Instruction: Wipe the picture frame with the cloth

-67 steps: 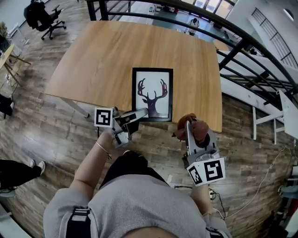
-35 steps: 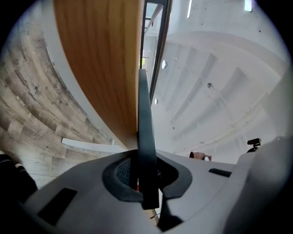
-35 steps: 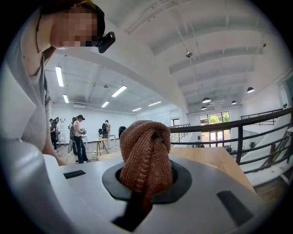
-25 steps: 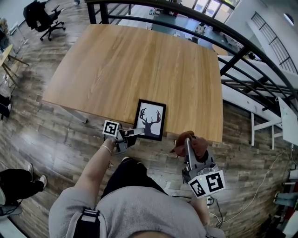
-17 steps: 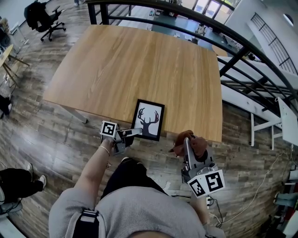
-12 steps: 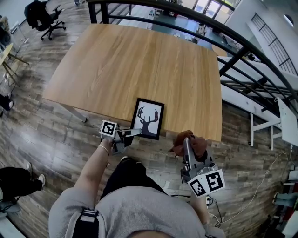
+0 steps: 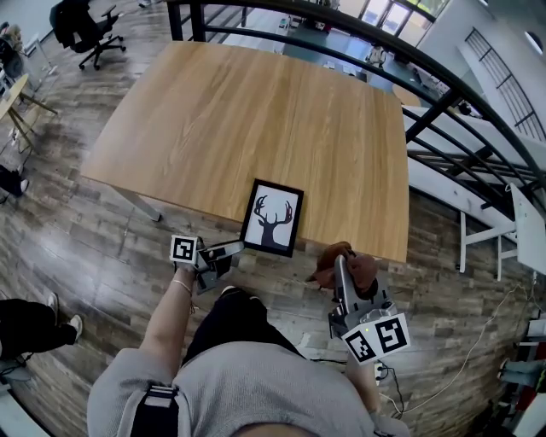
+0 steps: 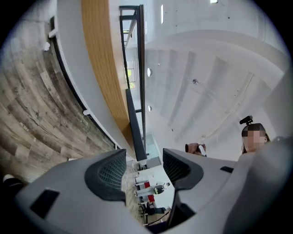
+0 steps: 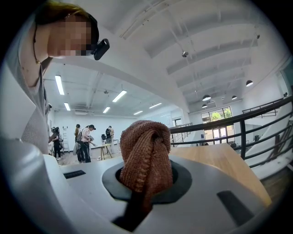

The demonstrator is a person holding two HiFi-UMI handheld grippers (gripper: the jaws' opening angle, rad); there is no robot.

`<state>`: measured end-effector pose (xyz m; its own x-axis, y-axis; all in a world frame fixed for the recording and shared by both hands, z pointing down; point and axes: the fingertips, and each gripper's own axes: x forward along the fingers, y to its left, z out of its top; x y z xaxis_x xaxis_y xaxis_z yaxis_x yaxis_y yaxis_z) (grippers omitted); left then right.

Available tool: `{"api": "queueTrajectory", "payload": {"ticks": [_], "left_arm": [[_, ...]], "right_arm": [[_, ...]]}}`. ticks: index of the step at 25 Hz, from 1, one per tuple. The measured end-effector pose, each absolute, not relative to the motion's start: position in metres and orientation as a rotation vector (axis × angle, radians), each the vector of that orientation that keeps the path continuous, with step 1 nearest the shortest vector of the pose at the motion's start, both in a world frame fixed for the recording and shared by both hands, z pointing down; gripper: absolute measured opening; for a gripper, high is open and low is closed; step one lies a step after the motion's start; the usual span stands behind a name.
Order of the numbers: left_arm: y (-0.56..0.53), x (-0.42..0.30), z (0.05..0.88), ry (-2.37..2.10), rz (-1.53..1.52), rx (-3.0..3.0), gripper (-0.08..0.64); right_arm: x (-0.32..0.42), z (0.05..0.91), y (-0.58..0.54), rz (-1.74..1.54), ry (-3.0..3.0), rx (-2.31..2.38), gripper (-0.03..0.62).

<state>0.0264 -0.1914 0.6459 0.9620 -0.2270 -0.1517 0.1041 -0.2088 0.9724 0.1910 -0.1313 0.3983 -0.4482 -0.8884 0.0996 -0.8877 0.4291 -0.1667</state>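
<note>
The black picture frame [image 7: 273, 218] with a deer print lies flat at the front edge of the wooden table [image 7: 256, 111]. Just off its near left corner, my left gripper [image 7: 236, 248] has its jaws opening and nothing pressed between them. In the left gripper view the frame's dark edge [image 8: 134, 123] runs ahead of the gap between the left gripper's [image 8: 144, 168] jaws. My right gripper [image 7: 340, 260] hovers off the table's front edge, to the right of the frame, shut on a bunched brown cloth [image 7: 348, 259]. That cloth [image 9: 147, 153] stands up from the right gripper [image 9: 145, 183].
A black railing [image 7: 426, 77] runs behind and to the right of the table. An office chair [image 7: 81, 26] stands far left. Another person's legs [image 7: 30, 320] are on the wooden floor at left. A cable [image 7: 461, 358] lies on the floor at right.
The frame was drawn to the table's front edge and turned slightly. My left gripper has since pulled back left off the frame's corner with its jaws parting. The right gripper stays put.
</note>
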Motion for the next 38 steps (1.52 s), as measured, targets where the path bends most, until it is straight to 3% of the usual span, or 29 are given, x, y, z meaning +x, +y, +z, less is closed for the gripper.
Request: {"api": "queueTrajectory", "payload": {"ticks": [3, 8, 15, 17, 22, 27, 38], "left_arm": [[-0.184, -0.001, 0.626, -0.178, -0.398, 1.797, 0.23], [-0.185, -0.02, 0.488, -0.06, -0.77, 1.999, 0.23], [-0.17, 0.027, 0.402, -0.208, -0.554, 2.422, 0.224], [-0.165, 0.036, 0.395, -0.298, -0.509, 2.466, 0.216], [-0.139, 0.051, 0.399, -0.438, -0.342, 2.603, 0.085], [-0.096, 0.039, 0.398, -0.41, -0.341, 2.563, 0.009], [0.038, -0.017, 0.392, -0.548, -0.196, 2.687, 0.008]], "right_arm": [[0.192, 0.4, -0.134, -0.303, 2.652, -1.648, 0.044], [0.184, 0.403, -0.135, -0.307, 2.672, -1.614, 0.044], [0.168, 0.392, -0.135, -0.287, 2.675, -1.585, 0.045], [0.165, 0.388, -0.132, -0.283, 2.656, -1.591, 0.044], [0.147, 0.38, -0.121, -0.295, 2.615, -1.593, 0.044], [0.119, 0.372, -0.084, -0.257, 2.589, -1.617, 0.044], [0.055, 0.359, 0.058, -0.181, 2.417, -1.749, 0.044]]}}
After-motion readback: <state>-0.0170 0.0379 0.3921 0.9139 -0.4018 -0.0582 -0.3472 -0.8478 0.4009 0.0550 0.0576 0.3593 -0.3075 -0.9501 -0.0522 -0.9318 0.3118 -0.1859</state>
